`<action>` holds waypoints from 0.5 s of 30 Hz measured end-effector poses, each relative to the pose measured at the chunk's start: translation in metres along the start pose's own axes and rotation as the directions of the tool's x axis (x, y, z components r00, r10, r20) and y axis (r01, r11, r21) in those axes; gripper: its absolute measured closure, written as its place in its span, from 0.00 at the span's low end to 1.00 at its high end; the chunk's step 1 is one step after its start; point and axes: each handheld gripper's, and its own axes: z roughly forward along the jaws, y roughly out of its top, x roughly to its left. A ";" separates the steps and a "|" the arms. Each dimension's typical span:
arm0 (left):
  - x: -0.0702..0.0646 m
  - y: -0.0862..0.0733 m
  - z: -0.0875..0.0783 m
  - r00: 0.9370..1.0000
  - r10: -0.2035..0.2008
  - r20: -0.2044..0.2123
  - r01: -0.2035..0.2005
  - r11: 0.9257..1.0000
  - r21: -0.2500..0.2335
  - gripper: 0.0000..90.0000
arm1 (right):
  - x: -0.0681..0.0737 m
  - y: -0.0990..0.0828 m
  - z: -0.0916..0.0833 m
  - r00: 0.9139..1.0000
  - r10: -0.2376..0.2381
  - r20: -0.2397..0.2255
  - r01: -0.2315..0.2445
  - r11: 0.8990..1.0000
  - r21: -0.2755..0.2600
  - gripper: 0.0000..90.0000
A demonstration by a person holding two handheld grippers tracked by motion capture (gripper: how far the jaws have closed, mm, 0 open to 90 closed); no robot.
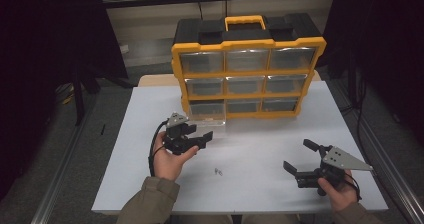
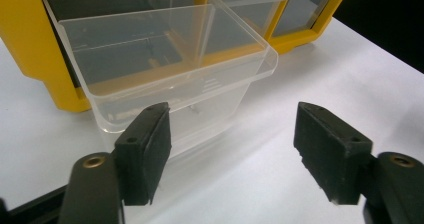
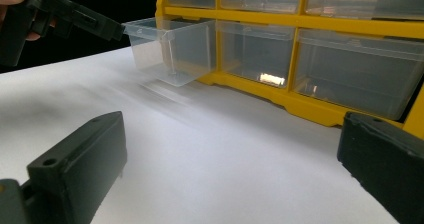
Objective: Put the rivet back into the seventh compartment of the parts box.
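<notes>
A yellow and black drawer organizer (image 1: pixel 247 46) stands at the back of the white table (image 1: pixel 270 149). Its bottom-left clear drawer (image 1: pixel 207 115) is pulled out toward me. In the left gripper view that drawer (image 2: pixel 165 59) looks empty, and my left gripper (image 2: pixel 232 149) sits just in front of it, open, with nothing between the pads. From above, the left gripper (image 1: pixel 200 133) is close to the drawer's front lip. My right gripper (image 1: pixel 298 155) rests open near the table's front right, apart from everything. In the right gripper view its jaws (image 3: pixel 230 169) frame bare table, with the drawer (image 3: pixel 175 44) farther off.
Two small metal parts (image 1: pixel 218 171) lie on the table between the hands, nearer the front edge. The organizer's other drawers (image 3: pixel 350 69) are pushed in. Dark floor and metal rails run along both sides of the table.
</notes>
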 end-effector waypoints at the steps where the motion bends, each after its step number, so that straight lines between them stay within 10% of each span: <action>1: 0.000 -0.001 0.000 1.000 0.002 0.005 -0.002 1.000 0.000 0.33 | 0.000 0.000 0.000 1.000 0.001 0.000 -0.001 1.000 0.001 0.00; 15: 0.004 -0.016 -0.004 0.999 0.018 0.027 -0.018 1.000 -0.004 0.24 | 0.000 0.000 0.000 1.000 -0.005 -0.002 0.005 1.000 0.003 0.00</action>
